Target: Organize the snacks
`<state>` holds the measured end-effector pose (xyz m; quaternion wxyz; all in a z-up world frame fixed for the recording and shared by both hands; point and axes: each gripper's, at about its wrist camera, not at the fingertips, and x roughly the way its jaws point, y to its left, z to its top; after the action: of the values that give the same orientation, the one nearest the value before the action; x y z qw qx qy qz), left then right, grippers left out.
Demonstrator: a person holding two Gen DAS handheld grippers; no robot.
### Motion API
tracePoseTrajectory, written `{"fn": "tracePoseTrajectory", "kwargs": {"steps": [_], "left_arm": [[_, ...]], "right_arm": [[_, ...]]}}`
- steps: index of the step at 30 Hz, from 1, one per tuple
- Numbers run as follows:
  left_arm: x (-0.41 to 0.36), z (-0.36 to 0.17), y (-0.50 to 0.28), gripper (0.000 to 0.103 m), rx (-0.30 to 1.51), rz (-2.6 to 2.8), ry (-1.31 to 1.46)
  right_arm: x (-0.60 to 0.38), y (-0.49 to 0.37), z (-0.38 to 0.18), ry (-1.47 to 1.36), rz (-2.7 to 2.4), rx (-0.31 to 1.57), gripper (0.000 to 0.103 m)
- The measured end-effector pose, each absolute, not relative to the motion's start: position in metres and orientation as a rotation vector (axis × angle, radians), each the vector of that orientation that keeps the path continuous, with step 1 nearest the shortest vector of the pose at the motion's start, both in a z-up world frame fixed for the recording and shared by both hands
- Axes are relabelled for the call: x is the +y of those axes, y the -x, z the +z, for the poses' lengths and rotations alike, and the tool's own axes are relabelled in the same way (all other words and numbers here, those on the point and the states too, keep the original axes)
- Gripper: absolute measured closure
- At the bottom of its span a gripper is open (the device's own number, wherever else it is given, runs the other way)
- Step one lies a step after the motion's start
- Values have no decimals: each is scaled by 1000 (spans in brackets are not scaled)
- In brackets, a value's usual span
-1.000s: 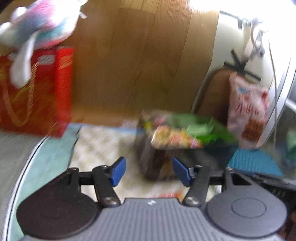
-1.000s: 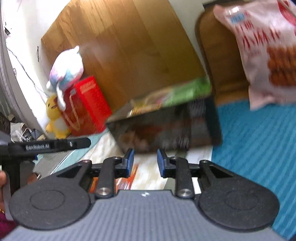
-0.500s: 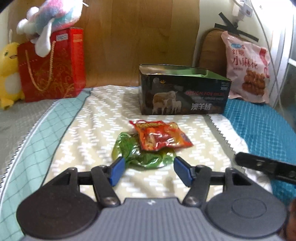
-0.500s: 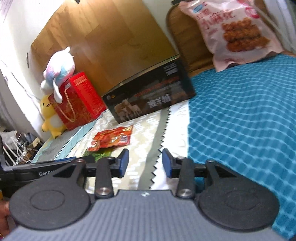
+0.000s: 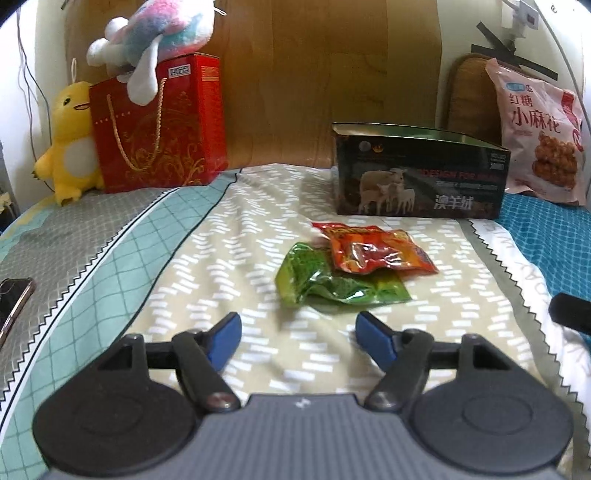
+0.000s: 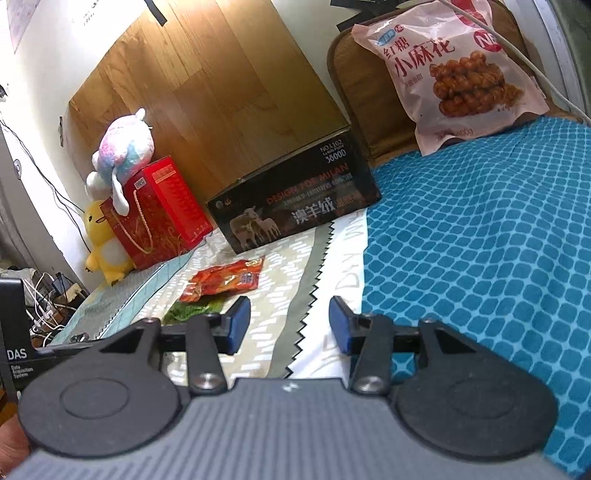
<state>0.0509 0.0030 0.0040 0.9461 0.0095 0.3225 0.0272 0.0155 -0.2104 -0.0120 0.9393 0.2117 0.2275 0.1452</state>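
A red-orange snack packet lies partly on top of a green snack packet on the bedspread. Behind them stands an open dark box with sheep printed on it. My left gripper is open and empty, a short way in front of the green packet. My right gripper is open and empty, low over the bed to the right of the packets. In the right wrist view the red packet, the green packet and the box lie ahead to the left.
A large pink snack bag leans on a brown cushion at the back right. A red gift bag with a plush toy on top and a yellow plush stand at the back left. A phone lies at the left edge.
Both grippers have drawn back from right at the box to low over the bed. The two packets have come into view. The right jaws have opened wider.
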Motion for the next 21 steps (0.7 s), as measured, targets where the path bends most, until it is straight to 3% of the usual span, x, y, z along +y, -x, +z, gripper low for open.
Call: {"fn": "tracePoseTrajectory", "kwargs": {"steps": [12,15,18,21], "left_arm": [[-1,3,-49,30,645,81,-47],[-1,3,-49,22,646,77,-42],[1,5,-47,0,641,57,-16],[3,7,-40,0,610,55,0]], "right_arm": [[-209,-10,-10,-440,295,440,50],[-209,-8,-10,-441,292,435,50],[-209,-8,-10,-442,294,433,50],[-209,-8,-10,-443,296,432,50]]}}
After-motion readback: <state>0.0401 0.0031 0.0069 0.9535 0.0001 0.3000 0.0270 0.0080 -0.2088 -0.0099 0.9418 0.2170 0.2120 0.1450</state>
